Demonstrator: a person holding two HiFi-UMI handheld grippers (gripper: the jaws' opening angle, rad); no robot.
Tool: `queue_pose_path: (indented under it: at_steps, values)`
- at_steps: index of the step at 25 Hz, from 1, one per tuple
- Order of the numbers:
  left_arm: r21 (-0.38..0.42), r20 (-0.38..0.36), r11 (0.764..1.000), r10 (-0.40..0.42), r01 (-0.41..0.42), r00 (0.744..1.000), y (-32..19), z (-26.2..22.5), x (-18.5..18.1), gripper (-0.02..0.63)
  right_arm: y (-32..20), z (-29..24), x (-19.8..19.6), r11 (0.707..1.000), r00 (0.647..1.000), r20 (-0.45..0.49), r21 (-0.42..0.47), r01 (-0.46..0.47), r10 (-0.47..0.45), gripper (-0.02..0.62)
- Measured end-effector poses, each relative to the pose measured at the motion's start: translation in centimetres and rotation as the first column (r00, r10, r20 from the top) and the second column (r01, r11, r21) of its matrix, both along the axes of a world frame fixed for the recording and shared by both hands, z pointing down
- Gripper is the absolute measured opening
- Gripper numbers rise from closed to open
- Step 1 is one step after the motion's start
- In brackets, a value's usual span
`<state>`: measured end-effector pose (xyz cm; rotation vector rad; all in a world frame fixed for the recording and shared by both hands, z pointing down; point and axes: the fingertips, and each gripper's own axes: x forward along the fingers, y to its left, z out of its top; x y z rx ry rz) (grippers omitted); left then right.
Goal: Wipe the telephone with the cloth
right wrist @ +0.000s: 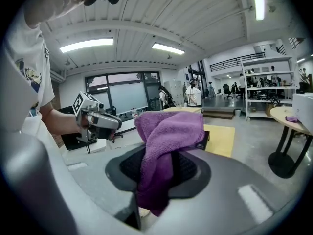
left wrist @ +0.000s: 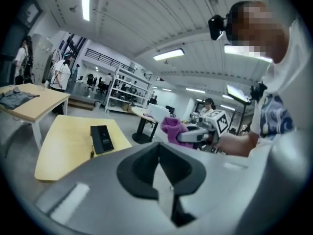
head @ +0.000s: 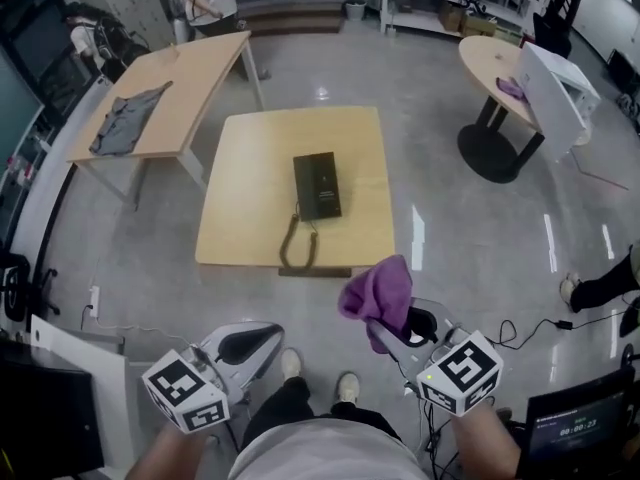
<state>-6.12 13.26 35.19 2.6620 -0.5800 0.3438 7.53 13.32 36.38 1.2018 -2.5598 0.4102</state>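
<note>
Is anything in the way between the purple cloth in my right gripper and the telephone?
Nothing visible. The cloth, pinched in the right gripper, is short of the table; the telephone lies there with only its cord.

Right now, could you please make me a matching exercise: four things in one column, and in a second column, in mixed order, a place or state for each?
1. telephone
2. cloth
3. left tool
4. grey garment

A. held by the right tool
B. on the long side table
C. shut, with nothing in it
D. on the square table

Pairs: 1-D, 2-A, 3-C, 4-B.
</note>
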Motion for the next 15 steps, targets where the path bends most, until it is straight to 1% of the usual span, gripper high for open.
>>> queue_pose_path:
  at_steps: [4, 7, 10, 13, 15]
  values:
    - [0.012, -0.002, 0.999, 0.039, -0.039, 0.999, 3.0, -0.9, -0.1, 0.005, 3.0, 0.5, -0.2, 1.0, 1.0, -0.001, -0.01, -0.014, 0.014, 0.114]
    - [0.016, -0.022, 0.998, 0.068, -0.067, 0.997, 4.6, -1.0, -0.5, 0.005, 5.0, 0.7, -1.0, 1.0, 1.0, -0.015, -0.013, -0.021, 0.021, 0.114]
    - [0.03, -0.038, 0.995, 0.093, -0.091, 0.995, 5.9, -1.3, -1.9, 0.005, 6.8, 0.3, -2.5, 0.999, 0.999, -0.027, -0.007, -0.036, 0.036, 0.114]
    - [0.065, -0.047, 0.992, 0.107, -0.104, 0.993, 7.3, -2.2, -3.8, 0.005, 8.5, -0.7, -4.5, 0.998, 0.998, -0.032, 0.01, -0.063, 0.063, 0.114]
    - [0.071, -0.059, 0.991, 0.118, -0.114, 0.991, 8.4, -2.6, -5.3, 0.005, 9.6, -1.4, -6.0, 0.997, 0.996, -0.033, 0.023, -0.078, 0.079, 0.114]
